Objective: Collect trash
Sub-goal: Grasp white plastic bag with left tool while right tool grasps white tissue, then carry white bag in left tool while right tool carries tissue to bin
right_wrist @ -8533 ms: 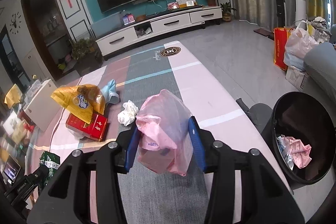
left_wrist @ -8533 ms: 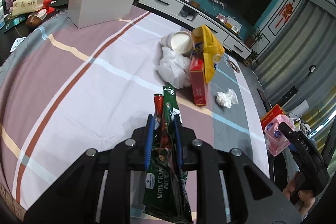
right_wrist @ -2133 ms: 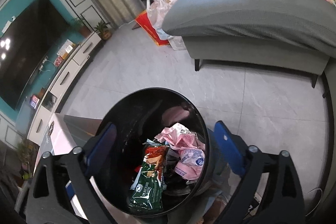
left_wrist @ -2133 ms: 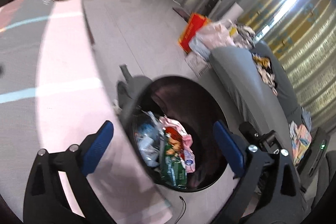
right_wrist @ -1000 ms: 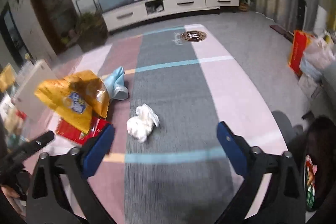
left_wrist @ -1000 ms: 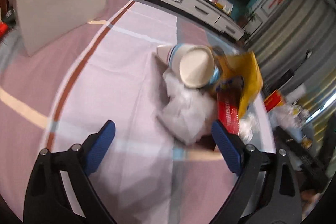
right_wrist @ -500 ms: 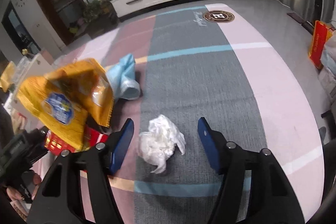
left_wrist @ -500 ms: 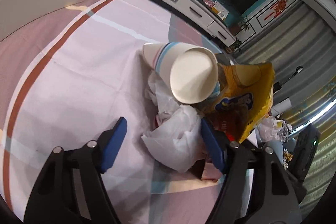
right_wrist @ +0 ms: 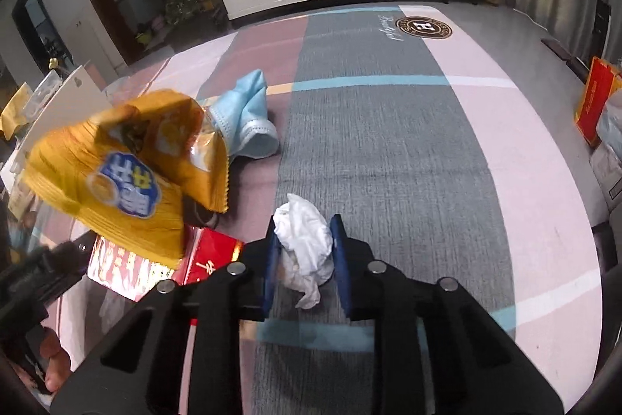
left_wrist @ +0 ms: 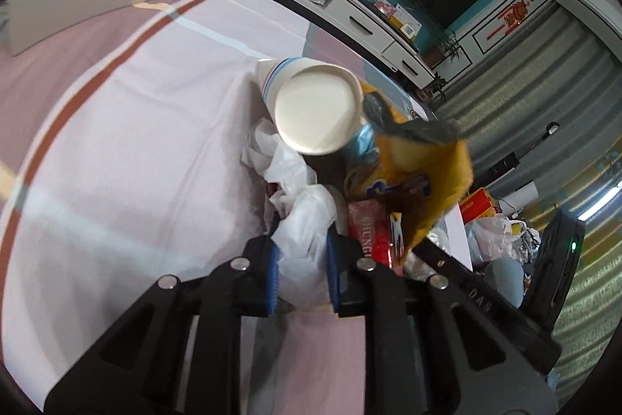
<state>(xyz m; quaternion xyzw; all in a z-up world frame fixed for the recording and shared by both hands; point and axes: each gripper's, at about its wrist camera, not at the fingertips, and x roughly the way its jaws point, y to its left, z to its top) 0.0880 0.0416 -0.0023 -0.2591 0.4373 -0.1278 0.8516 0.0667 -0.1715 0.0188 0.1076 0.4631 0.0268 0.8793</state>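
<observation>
A: What does the left gripper (left_wrist: 301, 240) hold?
B: Its blue pads have just closed on a crumpled white plastic bag (left_wrist: 305, 240) lying on the striped tablecloth (left_wrist: 116, 150).
A: And beyond it?
B: A tipped paper cup (left_wrist: 311, 104), a yellow snack bag (left_wrist: 423, 177), and what looks like a red carton (left_wrist: 367, 232).

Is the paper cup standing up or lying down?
Lying down. The cup is tipped on its side on the table, its round end facing the left camera.

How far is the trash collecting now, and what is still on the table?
In hand: the left gripper is shut on a white plastic bag; the right gripper on a crumpled tissue. Left: paper cup, yellow snack bag, red box, blue mask.
</observation>
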